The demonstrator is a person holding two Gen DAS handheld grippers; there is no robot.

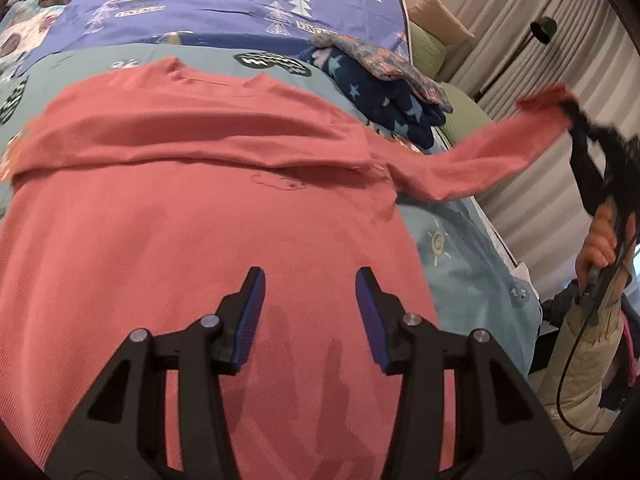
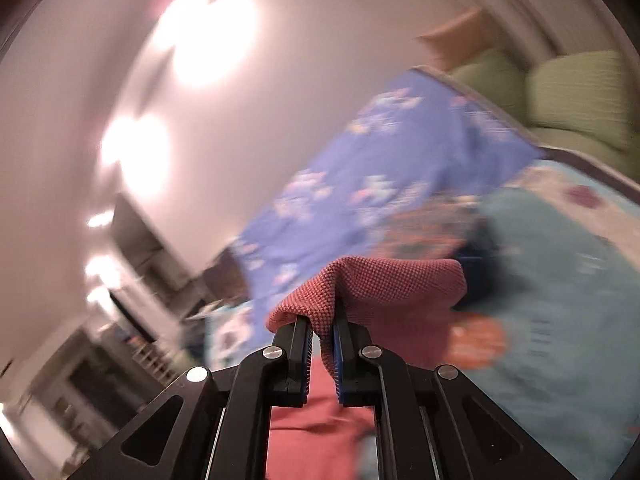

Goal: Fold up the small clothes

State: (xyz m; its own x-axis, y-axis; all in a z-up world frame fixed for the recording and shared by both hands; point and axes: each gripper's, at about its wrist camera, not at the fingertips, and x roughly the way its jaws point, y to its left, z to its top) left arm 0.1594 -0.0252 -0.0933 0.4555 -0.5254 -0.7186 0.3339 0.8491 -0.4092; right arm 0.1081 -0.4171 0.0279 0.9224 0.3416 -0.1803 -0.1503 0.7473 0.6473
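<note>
A coral-red long-sleeved shirt [image 1: 192,216] lies spread on the bed, its left sleeve folded across the chest. My left gripper [image 1: 310,280] is open and empty, hovering low over the shirt's lower body. My right gripper [image 2: 323,320] is shut on the cuff of the shirt's right sleeve [image 2: 372,284]. In the left wrist view the right gripper [image 1: 576,116] holds that sleeve [image 1: 480,160] stretched out and lifted off the bed's right edge. The right wrist view is blurred by motion.
The bed has a teal patterned sheet [image 1: 460,256] and a blue tree-print duvet [image 1: 224,4] at the back. A pile of dark star-print and floral clothes [image 1: 384,80] lies at the far right. Green cushions [image 1: 430,52], curtains and a floor lamp [image 1: 542,30] stand beyond the bed.
</note>
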